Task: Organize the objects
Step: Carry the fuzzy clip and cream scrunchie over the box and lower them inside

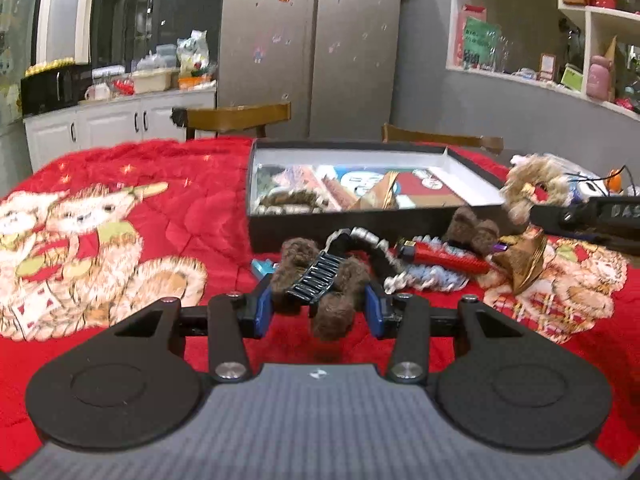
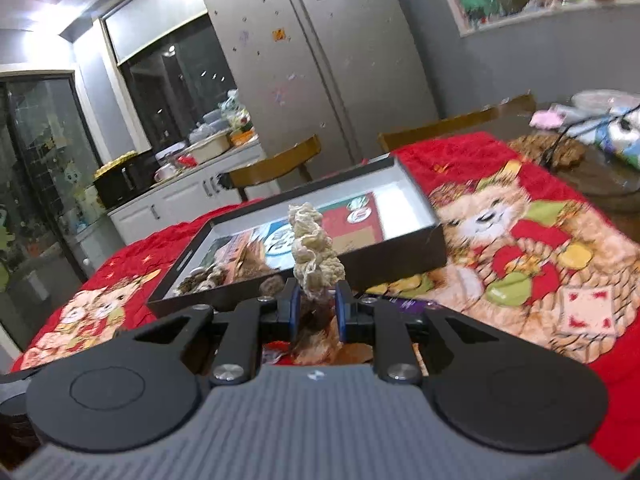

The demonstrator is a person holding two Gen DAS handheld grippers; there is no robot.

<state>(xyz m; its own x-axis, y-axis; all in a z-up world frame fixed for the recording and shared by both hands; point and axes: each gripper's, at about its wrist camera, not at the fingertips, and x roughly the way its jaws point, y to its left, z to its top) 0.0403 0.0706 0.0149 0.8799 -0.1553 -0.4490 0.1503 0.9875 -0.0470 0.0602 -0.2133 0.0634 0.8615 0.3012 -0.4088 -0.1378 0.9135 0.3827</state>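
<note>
My left fingers [image 1: 319, 304] squeeze a fluffy brown hair clip [image 1: 320, 280] with hard dark teeth, just above the red blanket [image 1: 140, 208] on the worktop; it seems light and soft outside but stiff in the middle, so I should hold the hard middle. My right fingers [image 2: 318, 306] pinch a cream scrunchie [image 2: 312, 246] that is squishy, crinkly and floppy. Farther off sits the black box [image 1: 320, 232], flat and stiff, where these likely go.
</note>
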